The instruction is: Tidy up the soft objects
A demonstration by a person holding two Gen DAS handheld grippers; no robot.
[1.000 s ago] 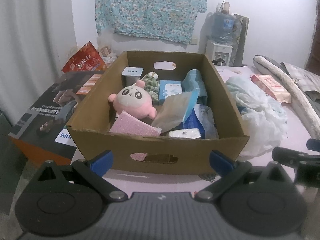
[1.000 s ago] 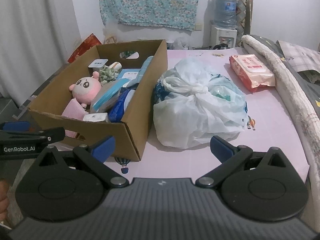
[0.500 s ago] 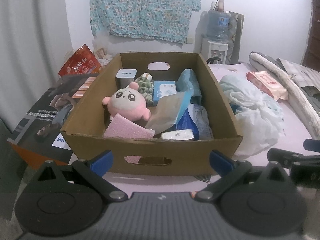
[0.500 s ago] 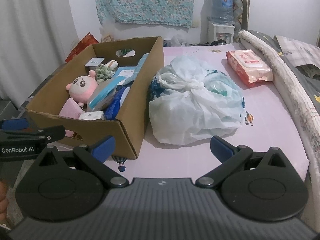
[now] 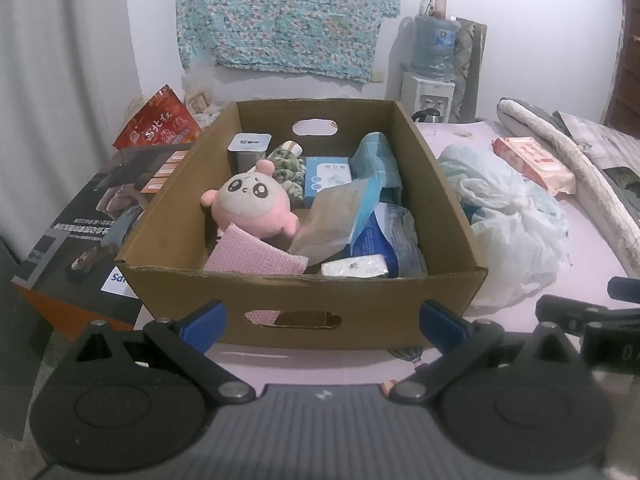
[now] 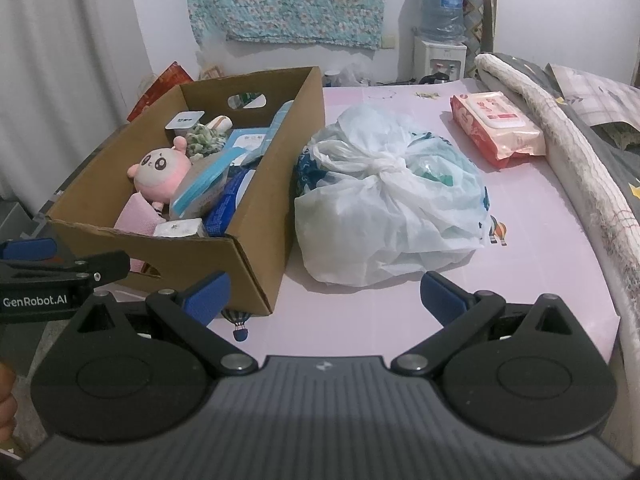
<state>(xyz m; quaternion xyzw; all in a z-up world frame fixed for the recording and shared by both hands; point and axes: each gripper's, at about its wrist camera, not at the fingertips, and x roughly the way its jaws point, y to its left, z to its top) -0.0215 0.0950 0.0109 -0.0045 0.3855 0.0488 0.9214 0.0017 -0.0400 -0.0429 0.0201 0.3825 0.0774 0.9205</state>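
A pink sheet (image 6: 400, 112) printed with small hot-air balloons covers the bed, and a floral teal cloth (image 5: 288, 16) hangs on the white wall behind it. The landmark is an open cardboard box (image 5: 304, 300) at the left part of the sheet. Inside it, toward its left side, a pink plush toy (image 5: 250, 206) sits upright against a pink bubble-wrap sheet (image 5: 252, 258) that leans on the near wall. Right of the plush lie blue and white packets (image 5: 384, 236), and behind it a small white-lidded cup (image 5: 249, 147) and a green knitted thing (image 5: 288, 168), whose kind is hard to tell at this size. Just right of the box, touching its side wall, rests a knotted white plastic bag (image 6: 392, 204). Farther right of the box, well apart from it, lies a pack of wet wipes (image 6: 496, 128).

The left gripper (image 5: 320, 320) hovers before the near wall of the box, fingers spread wide and holding nothing. The right gripper (image 6: 324, 294) hangs over the sheet near the box's right front corner, facing the bag, likewise spread and empty.
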